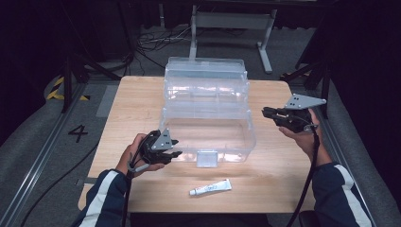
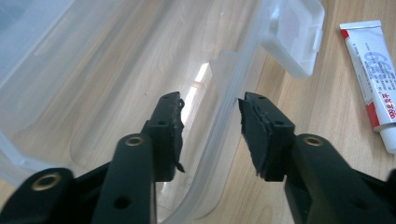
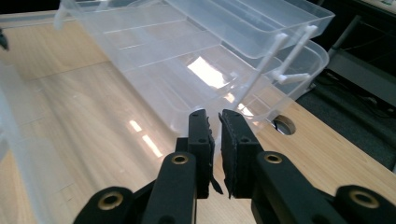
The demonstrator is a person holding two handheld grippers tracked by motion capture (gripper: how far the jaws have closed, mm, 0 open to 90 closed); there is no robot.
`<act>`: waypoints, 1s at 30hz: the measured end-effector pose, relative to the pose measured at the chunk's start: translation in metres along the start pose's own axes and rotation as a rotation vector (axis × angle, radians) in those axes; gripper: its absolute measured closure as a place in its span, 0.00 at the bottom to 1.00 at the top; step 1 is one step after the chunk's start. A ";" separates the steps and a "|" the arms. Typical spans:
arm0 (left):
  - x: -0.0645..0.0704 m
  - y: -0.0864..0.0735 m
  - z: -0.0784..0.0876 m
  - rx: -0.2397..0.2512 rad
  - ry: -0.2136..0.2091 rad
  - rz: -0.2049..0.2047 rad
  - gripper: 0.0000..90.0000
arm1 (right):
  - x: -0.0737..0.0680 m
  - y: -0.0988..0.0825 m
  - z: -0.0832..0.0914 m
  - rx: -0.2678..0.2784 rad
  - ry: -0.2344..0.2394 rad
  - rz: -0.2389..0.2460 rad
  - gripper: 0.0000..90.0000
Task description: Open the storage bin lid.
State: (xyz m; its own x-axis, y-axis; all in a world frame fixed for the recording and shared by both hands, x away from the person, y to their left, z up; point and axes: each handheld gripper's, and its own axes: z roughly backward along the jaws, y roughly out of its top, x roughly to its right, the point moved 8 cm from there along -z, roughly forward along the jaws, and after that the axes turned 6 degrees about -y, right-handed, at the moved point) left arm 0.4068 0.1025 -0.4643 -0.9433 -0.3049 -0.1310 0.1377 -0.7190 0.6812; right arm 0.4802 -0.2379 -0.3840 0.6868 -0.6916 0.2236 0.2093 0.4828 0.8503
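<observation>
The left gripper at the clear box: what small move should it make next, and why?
Probably draw the left gripper back off the front wall of the clear box and go toward the white tube. Its jaws straddle the wall without pressing it, the box stands open with trays fanned out, and the tube lies outside on the table.

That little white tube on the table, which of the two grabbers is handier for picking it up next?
Probably the left gripper. It sits at the clear box's front corner, with the tube lying close by on its side of the table. The right gripper is up beside the box's far end, farther off.
</observation>
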 end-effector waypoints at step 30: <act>-0.003 -0.030 0.050 0.061 0.177 0.125 0.27 | -0.079 0.010 -0.004 -0.026 0.209 0.115 0.67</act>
State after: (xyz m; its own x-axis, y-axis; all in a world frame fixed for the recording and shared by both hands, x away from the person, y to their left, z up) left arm 0.3900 0.1563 -0.4487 -0.8517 -0.4981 -0.1631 0.2269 -0.6310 0.7419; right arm 0.4305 -0.1758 -0.3948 0.8358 -0.5064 0.2122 0.1378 0.5676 0.8117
